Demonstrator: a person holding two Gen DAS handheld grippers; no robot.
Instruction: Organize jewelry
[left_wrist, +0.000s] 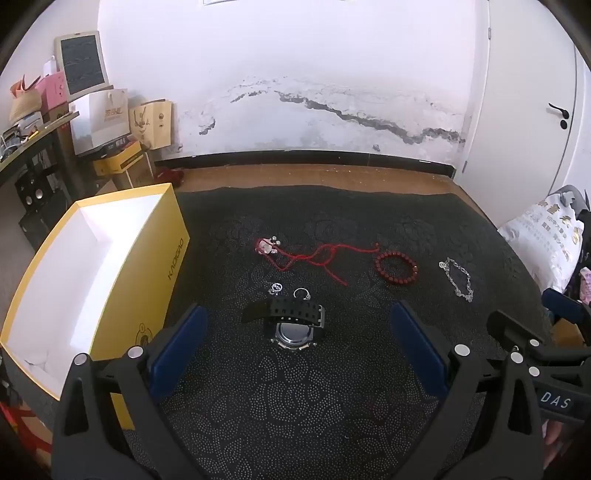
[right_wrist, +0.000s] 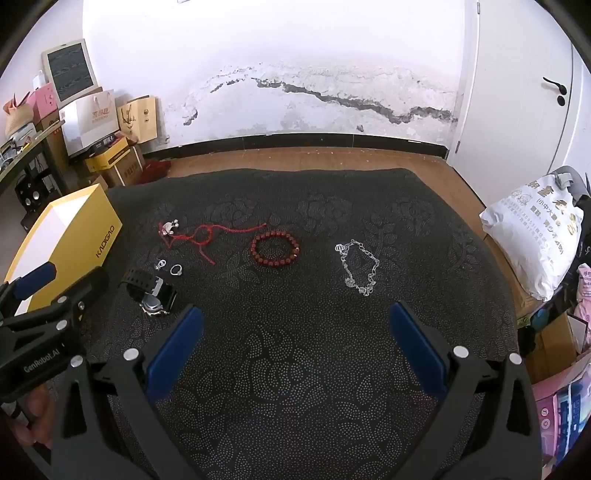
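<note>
Left wrist: left gripper (left_wrist: 297, 338) spread, tilted down over watch (left_wrist: 291, 325) | right gripper (right_wrist: 295, 341) spread, empty

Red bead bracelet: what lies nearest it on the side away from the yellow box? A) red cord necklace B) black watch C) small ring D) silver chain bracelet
D: in the right wrist view the silver chain bracelet lies on the dark cloth to the right of the red bead bracelet, while the yellow box, watch, ring and red cord necklace all lie to its left.
</note>
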